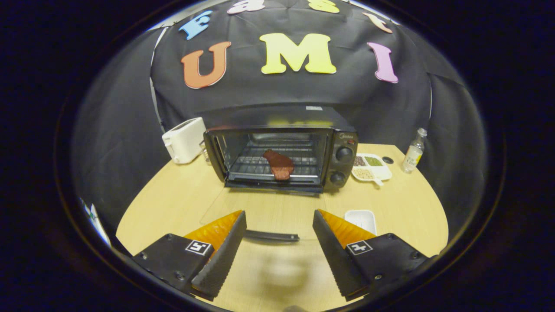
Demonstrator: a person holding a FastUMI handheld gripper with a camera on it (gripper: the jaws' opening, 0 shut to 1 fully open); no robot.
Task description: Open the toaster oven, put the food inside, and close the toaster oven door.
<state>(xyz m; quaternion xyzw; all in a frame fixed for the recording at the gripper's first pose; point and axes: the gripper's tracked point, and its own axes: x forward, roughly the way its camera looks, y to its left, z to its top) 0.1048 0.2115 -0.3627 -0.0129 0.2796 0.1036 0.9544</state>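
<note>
Between my jaws (pixel 279 221), spread wide and gripping nothing, lies the dark handle (pixel 272 235) of the toaster oven's glass door (pixel 260 212).

That door is folded down flat onto the wooden table (pixel 412 212), its handle edge nearest me, level with my fingertips. Just beyond my right finger sits a small white tray (pixel 361 219). Ahead, the black toaster oven (pixel 282 151) stands open, and the food (pixel 279 164), a reddish-brown piece, rests on the wire rack (pixel 256 167) inside, near the front. Two knobs (pixel 343 154) line the oven's right panel. A white toaster (pixel 184 139) stands left of the oven; right of it lie a divided dish of grains (pixel 371 167) and, further off, a small clear bottle (pixel 414 151).
</note>
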